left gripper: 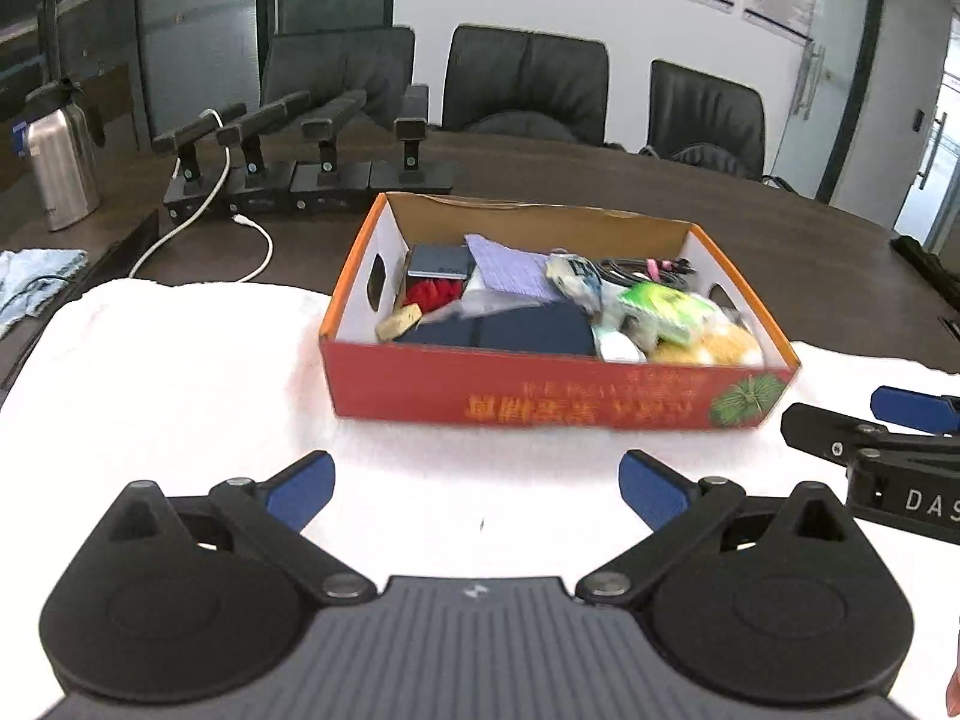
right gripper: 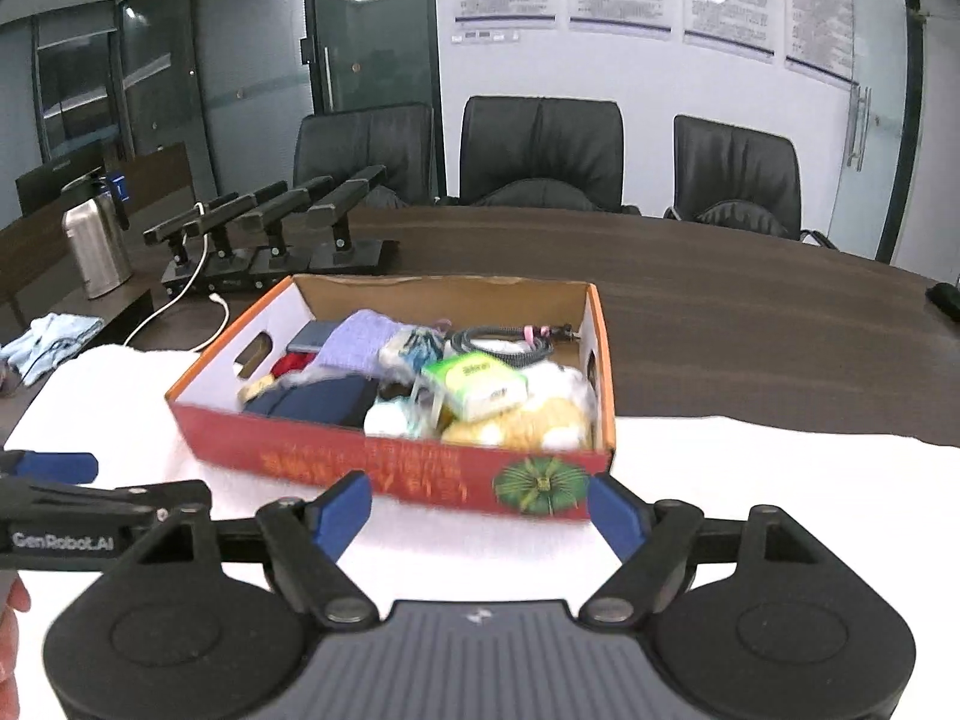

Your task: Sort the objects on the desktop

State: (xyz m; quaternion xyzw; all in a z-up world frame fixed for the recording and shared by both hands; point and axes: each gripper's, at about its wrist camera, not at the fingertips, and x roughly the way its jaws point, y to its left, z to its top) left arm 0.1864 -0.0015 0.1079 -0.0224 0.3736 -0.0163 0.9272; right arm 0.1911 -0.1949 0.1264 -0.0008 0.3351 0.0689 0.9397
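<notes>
Facing twelve o'clock, your wide, empty left gripper [left gripper: 477, 495] and right gripper [right gripper: 480, 513] met the red cardboard box [right gripper: 384, 462] broadside, the right probably nearer.

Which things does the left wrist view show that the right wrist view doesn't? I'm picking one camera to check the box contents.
Only the left wrist view shows the red spiky item inside the box by its left wall, and the right gripper at its right edge. Only the right wrist view shows the left gripper at its left edge. Both share the red cardboard box, the green tissue pack, the purple cloth, the dark blue item, the yellow plush, the coiled black cable and the white cloth under the box.
</notes>
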